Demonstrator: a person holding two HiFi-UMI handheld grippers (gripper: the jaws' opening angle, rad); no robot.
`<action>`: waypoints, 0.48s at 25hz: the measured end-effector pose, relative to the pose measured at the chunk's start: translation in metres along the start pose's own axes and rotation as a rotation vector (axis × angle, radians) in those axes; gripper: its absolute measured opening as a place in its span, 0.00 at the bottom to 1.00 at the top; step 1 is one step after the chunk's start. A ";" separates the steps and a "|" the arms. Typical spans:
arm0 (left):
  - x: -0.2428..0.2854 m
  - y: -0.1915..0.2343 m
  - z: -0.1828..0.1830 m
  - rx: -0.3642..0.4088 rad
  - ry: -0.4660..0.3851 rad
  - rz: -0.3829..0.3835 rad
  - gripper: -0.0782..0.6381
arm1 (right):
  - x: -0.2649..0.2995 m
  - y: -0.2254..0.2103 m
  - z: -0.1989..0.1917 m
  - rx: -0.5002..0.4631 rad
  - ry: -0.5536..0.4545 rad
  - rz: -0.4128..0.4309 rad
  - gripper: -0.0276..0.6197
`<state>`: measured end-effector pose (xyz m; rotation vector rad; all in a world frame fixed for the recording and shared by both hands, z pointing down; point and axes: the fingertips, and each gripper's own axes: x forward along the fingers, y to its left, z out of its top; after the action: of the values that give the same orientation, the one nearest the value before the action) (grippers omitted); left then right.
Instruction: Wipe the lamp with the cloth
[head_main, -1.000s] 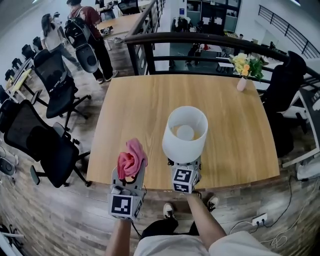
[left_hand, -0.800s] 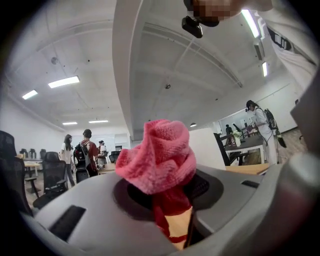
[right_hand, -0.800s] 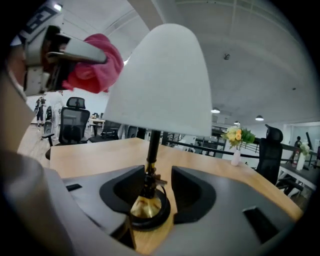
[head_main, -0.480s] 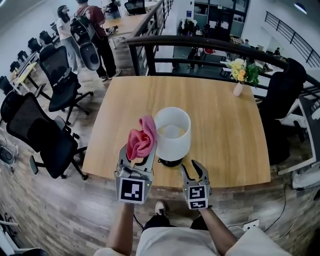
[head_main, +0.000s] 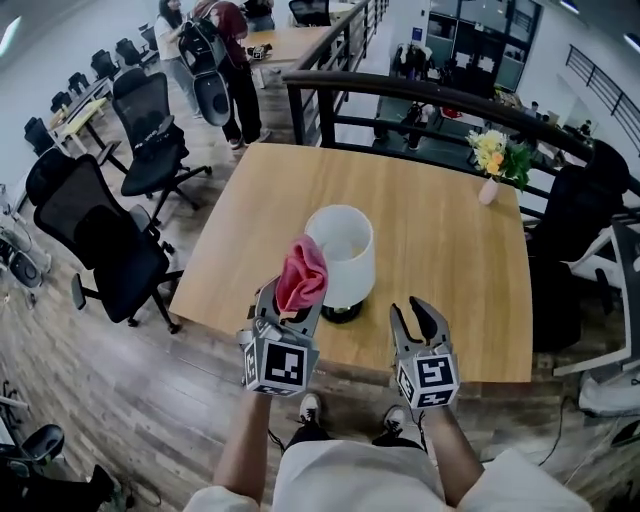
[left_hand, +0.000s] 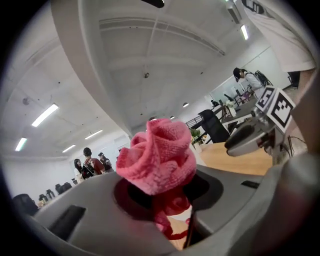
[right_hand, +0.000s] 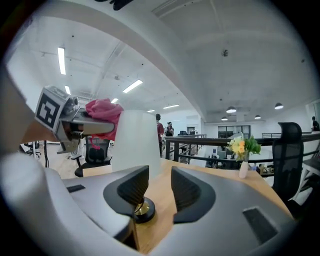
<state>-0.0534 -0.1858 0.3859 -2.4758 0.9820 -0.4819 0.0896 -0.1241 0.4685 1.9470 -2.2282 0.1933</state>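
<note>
The lamp has a white shade (head_main: 345, 250) and a dark round base (head_main: 342, 313). It stands upright near the front edge of the wooden table (head_main: 450, 250). My left gripper (head_main: 298, 300) is shut on a bunched pink cloth (head_main: 302, 272), held up at the shade's near left side; I cannot tell whether they touch. In the left gripper view the cloth (left_hand: 161, 159) fills the jaws. My right gripper (head_main: 421, 320) hovers right of the base, jaws apart and empty; they have just been closing. In the right gripper view the shade (right_hand: 135, 142) and base (right_hand: 143, 210) lie beyond the pads.
A small vase of flowers (head_main: 492, 170) stands at the table's far right corner. Black office chairs (head_main: 110, 240) stand left of the table and a dark railing (head_main: 400, 100) runs behind it. People (head_main: 220, 50) stand far back left.
My right gripper has come off the lamp's foot under the shade and drawn back to the front right, its jaws narrowing. The left gripper has carried the cloth up to the shade.
</note>
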 end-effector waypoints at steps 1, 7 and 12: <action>0.000 -0.004 -0.003 0.014 0.019 -0.002 0.34 | 0.001 -0.003 0.004 -0.002 -0.006 0.008 0.24; 0.001 -0.028 -0.020 0.071 0.112 -0.023 0.34 | 0.004 -0.012 0.013 -0.017 -0.014 0.059 0.24; 0.003 -0.049 -0.039 0.067 0.176 -0.040 0.34 | 0.007 -0.018 0.017 -0.045 -0.034 0.094 0.22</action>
<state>-0.0422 -0.1665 0.4443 -2.4289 0.9669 -0.7438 0.1056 -0.1373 0.4534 1.8382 -2.3266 0.1227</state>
